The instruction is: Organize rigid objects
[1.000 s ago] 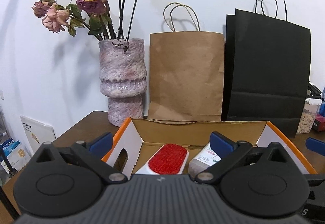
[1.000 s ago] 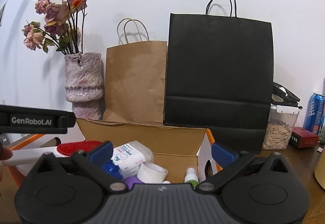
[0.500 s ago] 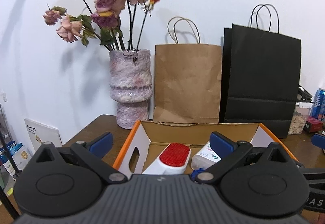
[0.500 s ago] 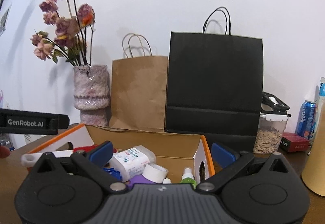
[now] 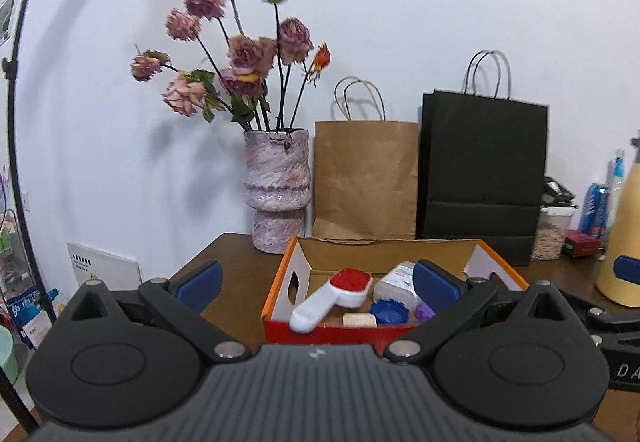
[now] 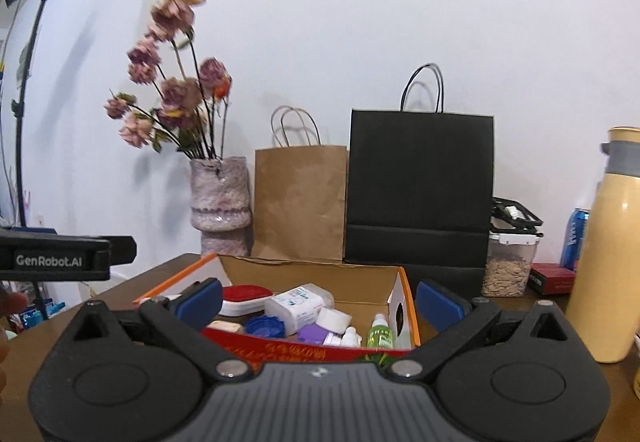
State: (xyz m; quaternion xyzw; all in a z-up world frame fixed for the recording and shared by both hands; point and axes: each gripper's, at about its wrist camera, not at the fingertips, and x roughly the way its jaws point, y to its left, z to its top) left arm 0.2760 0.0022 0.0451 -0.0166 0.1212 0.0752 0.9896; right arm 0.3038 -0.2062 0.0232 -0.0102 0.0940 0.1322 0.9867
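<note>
An open orange-and-red cardboard box (image 5: pixel 280 282) (image 6: pixel 408 294) sits on the brown table. It holds a white brush with a red pad (image 5: pixel 340 292) (image 6: pixel 244 296), a white bottle (image 5: pixel 396 282) (image 6: pixel 298 302), a blue cap (image 5: pixel 388 312) (image 6: pixel 266 326), a purple item (image 6: pixel 314 334), a white tape roll (image 6: pixel 334 320) and small dropper bottles (image 6: pixel 380 332). My left gripper (image 5: pixel 318 282) is open and empty, just short of the box. My right gripper (image 6: pixel 318 298) is open and empty, also in front of the box.
A vase of dried roses (image 5: pixel 278 185), a brown paper bag (image 5: pixel 366 177) and a black paper bag (image 5: pixel 482 169) stand behind the box. At the right stand a yellow flask (image 6: pixel 608 254), a seed jar (image 6: pixel 508 266), a blue can (image 6: pixel 574 238) and a red box (image 6: pixel 554 278).
Both grippers have drawn back and up from the box, so more of the box, table and room shows. Both stay open and empty.
</note>
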